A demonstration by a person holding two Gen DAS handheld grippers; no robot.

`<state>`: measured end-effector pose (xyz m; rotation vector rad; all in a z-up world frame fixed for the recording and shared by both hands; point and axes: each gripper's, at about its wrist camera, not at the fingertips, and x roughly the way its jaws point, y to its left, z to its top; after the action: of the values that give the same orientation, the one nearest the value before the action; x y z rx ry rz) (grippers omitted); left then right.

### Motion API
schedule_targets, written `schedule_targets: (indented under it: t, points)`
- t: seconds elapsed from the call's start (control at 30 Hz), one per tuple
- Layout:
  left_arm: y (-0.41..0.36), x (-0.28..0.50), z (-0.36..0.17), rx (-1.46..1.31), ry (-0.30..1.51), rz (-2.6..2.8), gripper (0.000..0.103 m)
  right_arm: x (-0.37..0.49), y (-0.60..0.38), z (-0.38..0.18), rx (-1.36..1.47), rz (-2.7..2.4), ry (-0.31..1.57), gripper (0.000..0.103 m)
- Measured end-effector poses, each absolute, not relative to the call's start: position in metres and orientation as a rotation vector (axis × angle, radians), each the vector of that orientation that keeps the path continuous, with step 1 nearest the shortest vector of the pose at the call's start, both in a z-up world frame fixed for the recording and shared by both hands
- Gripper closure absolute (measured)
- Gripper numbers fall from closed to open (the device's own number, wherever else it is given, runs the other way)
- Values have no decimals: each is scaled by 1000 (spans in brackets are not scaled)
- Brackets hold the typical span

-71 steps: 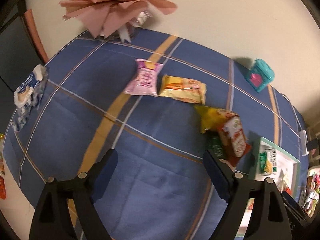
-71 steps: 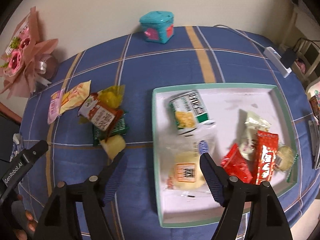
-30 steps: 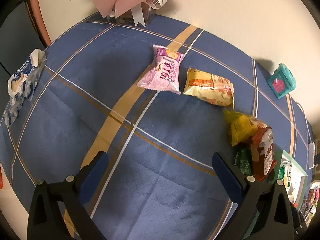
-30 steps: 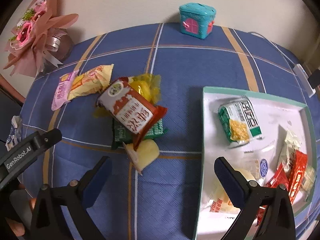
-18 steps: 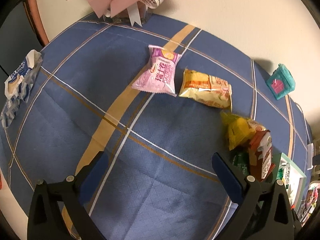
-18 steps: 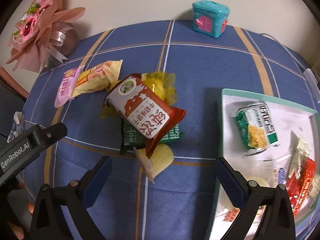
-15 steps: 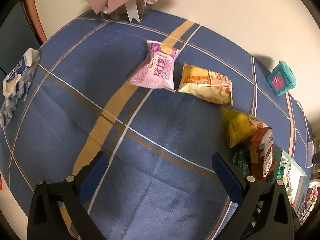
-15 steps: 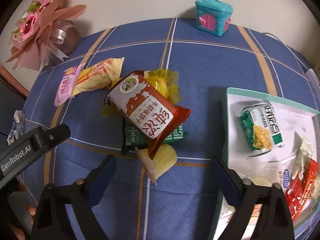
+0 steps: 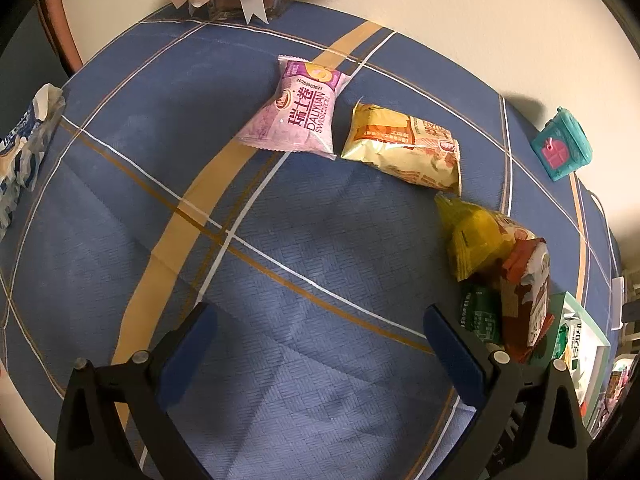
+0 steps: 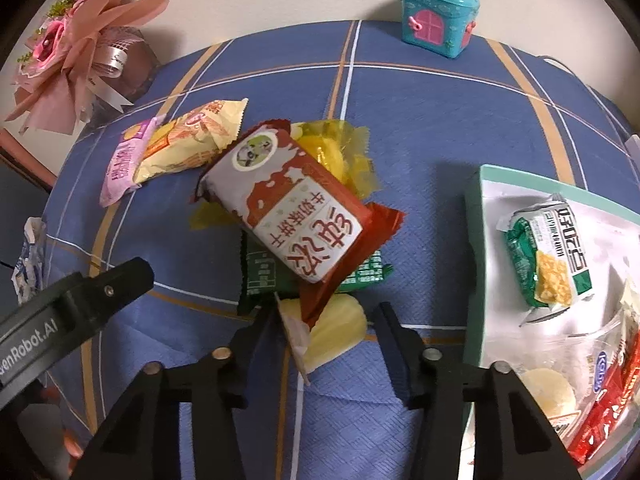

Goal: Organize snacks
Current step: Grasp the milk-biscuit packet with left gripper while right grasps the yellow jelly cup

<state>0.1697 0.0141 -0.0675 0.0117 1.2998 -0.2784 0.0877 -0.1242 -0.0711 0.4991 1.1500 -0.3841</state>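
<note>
Right gripper (image 10: 326,322) jaws closing around the pale yellow snack (image 10: 334,332), wrapper crumpled. Left gripper (image 9: 320,336) open, empty. Only the right wrist view shows that snack.

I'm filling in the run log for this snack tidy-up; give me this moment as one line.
step: pick from pile | right gripper: jaws closing around pale yellow wrapped snack | left gripper: open, empty, above blue checked tablecloth
</note>
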Motion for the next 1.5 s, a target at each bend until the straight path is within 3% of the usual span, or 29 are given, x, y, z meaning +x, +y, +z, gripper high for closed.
schedule_targets:
  t: [0.17,0.73,1.03,1.13,1.5]
  points:
    - [14,171,-67,15,1300,-286,0,89,-121,-72,493,-379,1154,63]
    - [-2,160,-53,38,1271,-315,1,50,-129,-65,498,-370,1197,63]
    - [-10,152,-29,8,1223,-340,2,28,-144,-32,532,-372,1151,63]
    - [-15,150,-23,1,1210,-358,13,17,-155,-14,537,-382,1122,63]
    - [-42,140,-22,7,1199,-424,13,-27,-223,22,602,-544,1035,63]
